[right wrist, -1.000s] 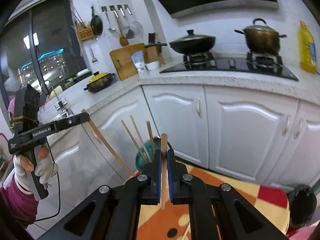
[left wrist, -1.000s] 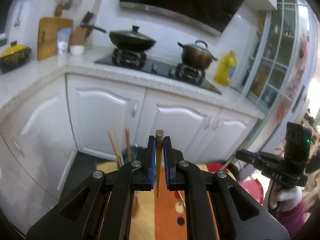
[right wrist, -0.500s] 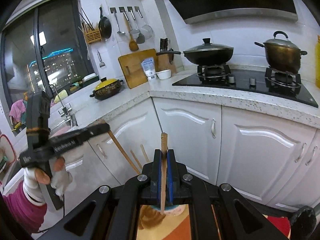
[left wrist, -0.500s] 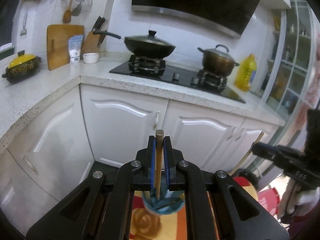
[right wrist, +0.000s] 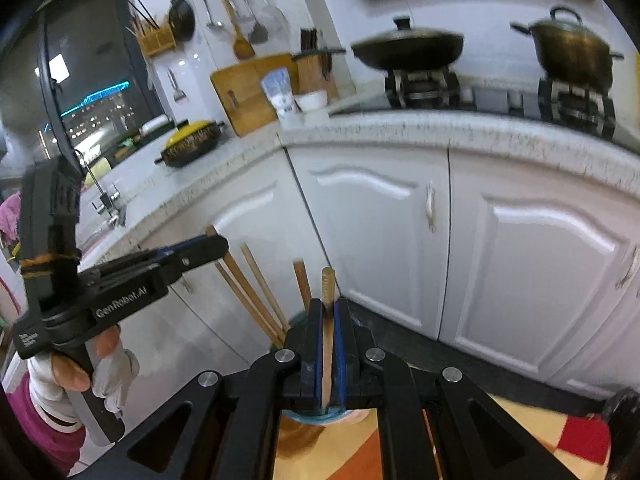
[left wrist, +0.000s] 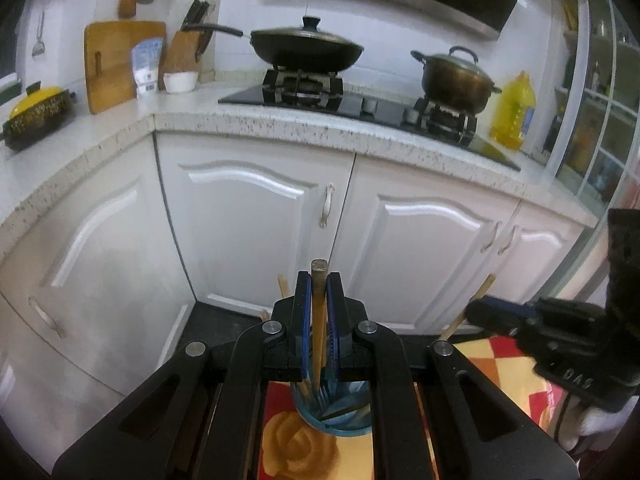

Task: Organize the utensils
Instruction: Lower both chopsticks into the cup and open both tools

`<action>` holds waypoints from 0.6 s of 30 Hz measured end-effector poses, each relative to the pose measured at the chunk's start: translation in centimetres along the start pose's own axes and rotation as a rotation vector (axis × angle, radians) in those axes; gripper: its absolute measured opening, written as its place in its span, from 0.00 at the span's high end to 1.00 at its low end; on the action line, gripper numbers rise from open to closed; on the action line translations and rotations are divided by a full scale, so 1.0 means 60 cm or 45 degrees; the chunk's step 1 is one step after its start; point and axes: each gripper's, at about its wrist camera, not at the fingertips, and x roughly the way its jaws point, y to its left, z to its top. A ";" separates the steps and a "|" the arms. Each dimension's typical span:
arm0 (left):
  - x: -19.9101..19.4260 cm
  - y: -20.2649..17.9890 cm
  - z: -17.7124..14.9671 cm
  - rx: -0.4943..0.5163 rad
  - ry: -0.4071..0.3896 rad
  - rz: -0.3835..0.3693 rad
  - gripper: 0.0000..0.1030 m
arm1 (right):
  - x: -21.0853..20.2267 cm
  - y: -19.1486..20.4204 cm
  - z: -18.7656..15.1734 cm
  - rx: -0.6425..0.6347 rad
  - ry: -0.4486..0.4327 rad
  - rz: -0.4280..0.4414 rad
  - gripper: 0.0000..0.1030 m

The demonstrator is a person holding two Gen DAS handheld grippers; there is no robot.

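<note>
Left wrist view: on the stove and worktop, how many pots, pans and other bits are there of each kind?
Black lidded wok: 1
Brown lidded pot: 1
Yellow-lidded casserole: 1
Wooden cutting board: 1
White bowl: 1
Yellow bottle: 1
Total: 6

Home kitchen: gas hob [left wrist: 304, 84], wok [left wrist: 306, 48], white cabinets [left wrist: 256, 216], hanging ladles [right wrist: 236, 12].

Even indoor light is glaring off the white cabinet doors [left wrist: 248, 184] while fisheye edges are darkening and the right-wrist view is blurring.
</note>
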 end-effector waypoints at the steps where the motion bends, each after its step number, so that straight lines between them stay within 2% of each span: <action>1: 0.006 -0.001 -0.005 0.001 0.010 0.004 0.94 | 0.009 -0.005 -0.006 0.011 0.019 -0.001 0.95; 5: 0.030 -0.008 -0.025 0.002 0.056 0.004 0.94 | 0.026 -0.019 -0.022 0.048 0.052 0.005 0.95; 9: 0.031 -0.011 -0.032 0.003 0.053 0.015 0.94 | 0.023 -0.035 -0.027 0.088 0.061 0.004 0.95; 10: 0.029 -0.011 -0.032 -0.004 0.056 0.008 0.94 | 0.022 -0.037 -0.028 0.095 0.060 -0.003 0.93; 13: 0.027 -0.010 -0.032 -0.016 0.067 -0.004 0.94 | 0.013 -0.047 -0.038 0.133 0.063 0.003 0.74; 15: 0.021 -0.009 -0.033 -0.024 0.065 -0.010 0.93 | 0.006 -0.050 -0.045 0.138 0.063 -0.003 0.74; 16: 0.017 -0.009 -0.033 -0.027 0.060 -0.011 0.90 | 0.003 -0.051 -0.048 0.139 0.066 -0.010 0.74; 18: 0.009 -0.008 -0.033 -0.039 0.051 -0.016 0.78 | -0.005 -0.054 -0.057 0.149 0.069 -0.013 0.74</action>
